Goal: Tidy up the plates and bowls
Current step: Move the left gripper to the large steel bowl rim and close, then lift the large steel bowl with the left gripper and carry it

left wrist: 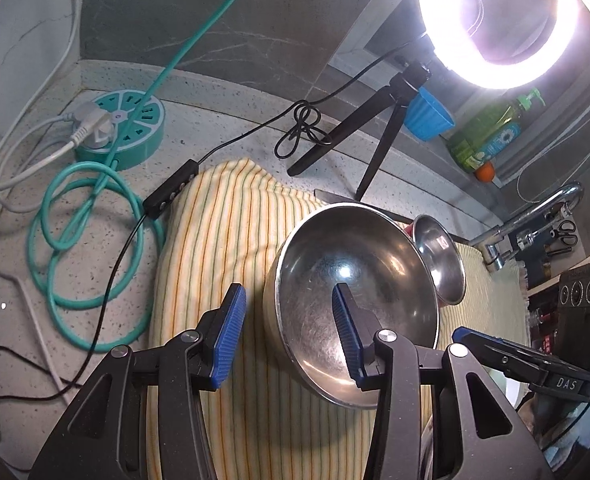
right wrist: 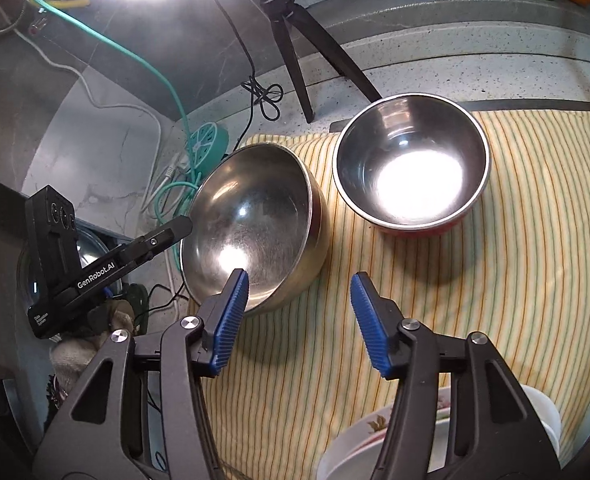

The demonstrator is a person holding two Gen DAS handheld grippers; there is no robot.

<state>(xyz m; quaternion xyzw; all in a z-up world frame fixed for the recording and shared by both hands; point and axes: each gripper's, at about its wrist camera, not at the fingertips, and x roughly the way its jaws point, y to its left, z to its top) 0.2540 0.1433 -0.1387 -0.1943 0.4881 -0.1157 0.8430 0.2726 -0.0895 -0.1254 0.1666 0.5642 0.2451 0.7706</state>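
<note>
Left tool (left wrist: 287,332) standing released, jaws spread wide, straddling the near rim of the large steel bowl (left wrist: 355,304): one blue pad (left wrist: 345,328) inside the bowl, the other outside its wall, neither clearly pressing the metal. Large bowl tilting up on its side, open face turned toward the camera, resting on the yellow striped cloth (left wrist: 223,248). Smaller steel bowl with a red outside (left wrist: 441,260) sitting just behind it, close beside; touching or not cannot be told.

Right tool (right wrist: 299,320) hovering released over the cloth, jaws wide apart, gripping nothing. Its left pad (right wrist: 231,316) overlapping the near rim of the large bowl in the right wrist view; contact cannot be told. Red-bottomed bowl standing upright farther back, glaring with reflected light. Floral ceramic plates (right wrist: 375,436) stacked at the lower edge, partly hidden behind the right tool.

Speckled bench (left wrist: 215,120) carrying the cloth, a teal round power strip (left wrist: 123,128) with coiled teal cable, and a black tripod (left wrist: 359,136) holding a lit ring light (left wrist: 495,20). Blue cup (left wrist: 429,116) and green soap bottle (left wrist: 491,132) sitting on the ledge behind.
</note>
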